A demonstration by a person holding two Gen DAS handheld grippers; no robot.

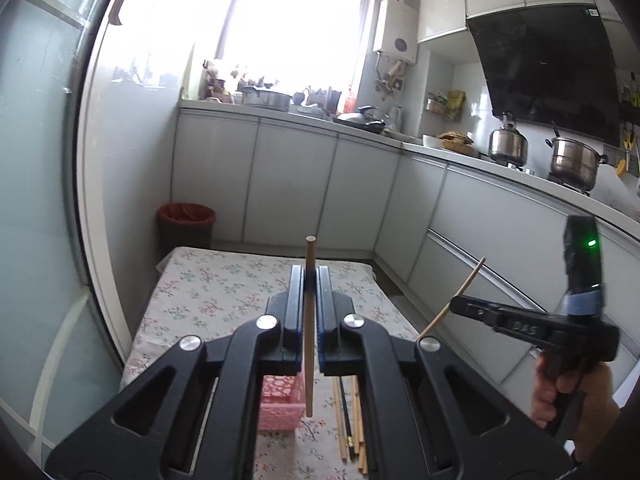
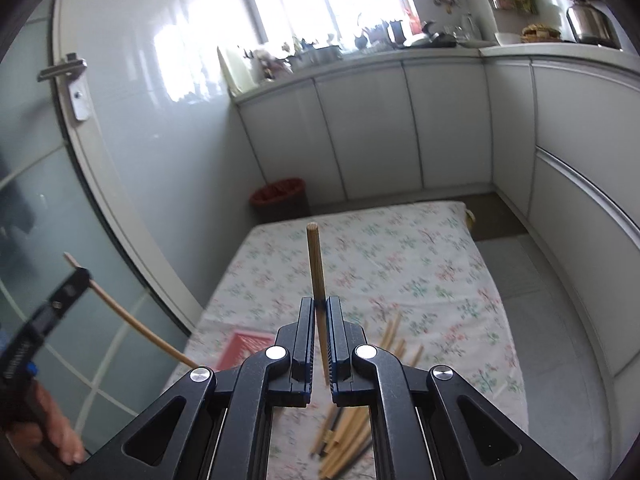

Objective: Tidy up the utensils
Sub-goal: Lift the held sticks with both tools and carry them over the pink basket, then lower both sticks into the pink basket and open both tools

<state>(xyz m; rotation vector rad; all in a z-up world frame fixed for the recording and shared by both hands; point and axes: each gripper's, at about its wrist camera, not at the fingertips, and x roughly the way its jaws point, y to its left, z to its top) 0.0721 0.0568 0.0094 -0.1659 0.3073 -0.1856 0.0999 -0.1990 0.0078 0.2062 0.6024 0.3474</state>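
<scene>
My left gripper (image 1: 310, 274) is shut on a wooden chopstick (image 1: 309, 328) and holds it upright above the floral table (image 1: 208, 292). My right gripper (image 2: 319, 304) is shut on another wooden chopstick (image 2: 316, 272), also upright. Each gripper shows in the other view: the right one (image 1: 456, 303) with its chopstick (image 1: 460, 292), the left one (image 2: 82, 274) with its chopstick (image 2: 128, 320). A pink basket (image 1: 280, 404) sits on the table below the left gripper; it also shows in the right wrist view (image 2: 248, 344). A pile of chopsticks (image 2: 348, 432) lies beside it, also in the left wrist view (image 1: 352, 416).
A red-lined bin (image 1: 186, 226) stands on the floor beyond the table. White cabinets (image 1: 296, 184) run along the back and right. A glass door (image 2: 60, 208) is at the left. Pots (image 1: 572, 160) stand on the counter.
</scene>
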